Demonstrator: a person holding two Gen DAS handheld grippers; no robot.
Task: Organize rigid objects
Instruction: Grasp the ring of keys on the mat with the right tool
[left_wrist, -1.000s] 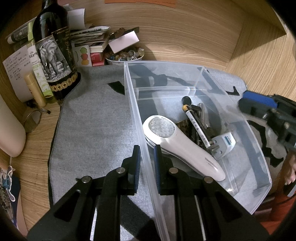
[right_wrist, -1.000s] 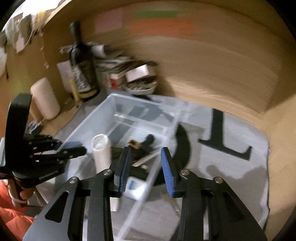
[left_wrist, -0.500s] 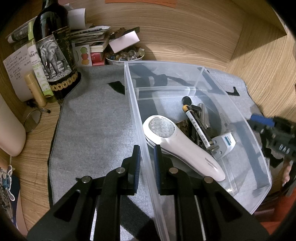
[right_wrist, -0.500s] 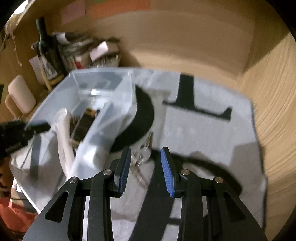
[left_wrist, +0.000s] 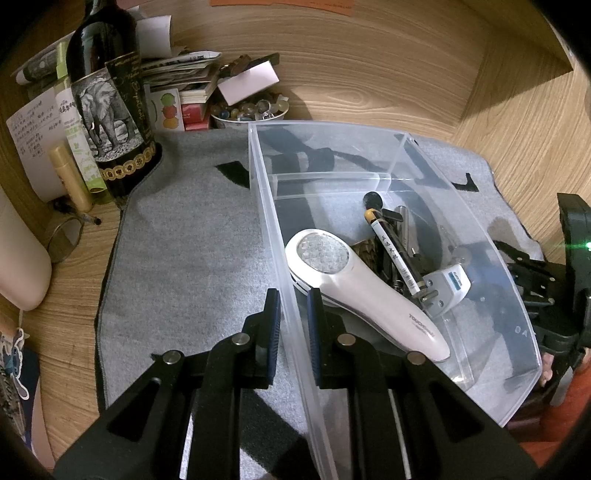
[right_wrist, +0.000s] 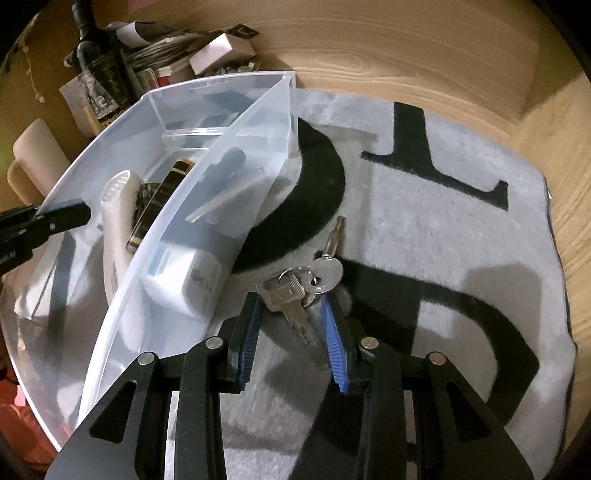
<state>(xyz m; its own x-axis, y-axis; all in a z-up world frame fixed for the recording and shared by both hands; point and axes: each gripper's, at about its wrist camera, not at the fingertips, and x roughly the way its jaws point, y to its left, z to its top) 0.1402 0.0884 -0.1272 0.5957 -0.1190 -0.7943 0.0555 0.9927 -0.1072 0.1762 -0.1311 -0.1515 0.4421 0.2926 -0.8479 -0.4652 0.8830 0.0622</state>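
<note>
Where legible, "TOUCH" on white device (left_wrist: 369, 291)

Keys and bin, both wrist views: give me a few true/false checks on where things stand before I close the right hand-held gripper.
1. The keys lie on the grey mat, outside the bin. True.
2. The right hand-held gripper is shut on the keys. False: its fingers are open, one on each side of the keys.
3. The left hand-held gripper straddles the bin's wall. True.
4. The white device lies on the mat beside the bin. False: it lies inside the bin.
5. The bin's far compartment holds the pen. False: the pen lies in the near compartment, beside the white device.
</note>
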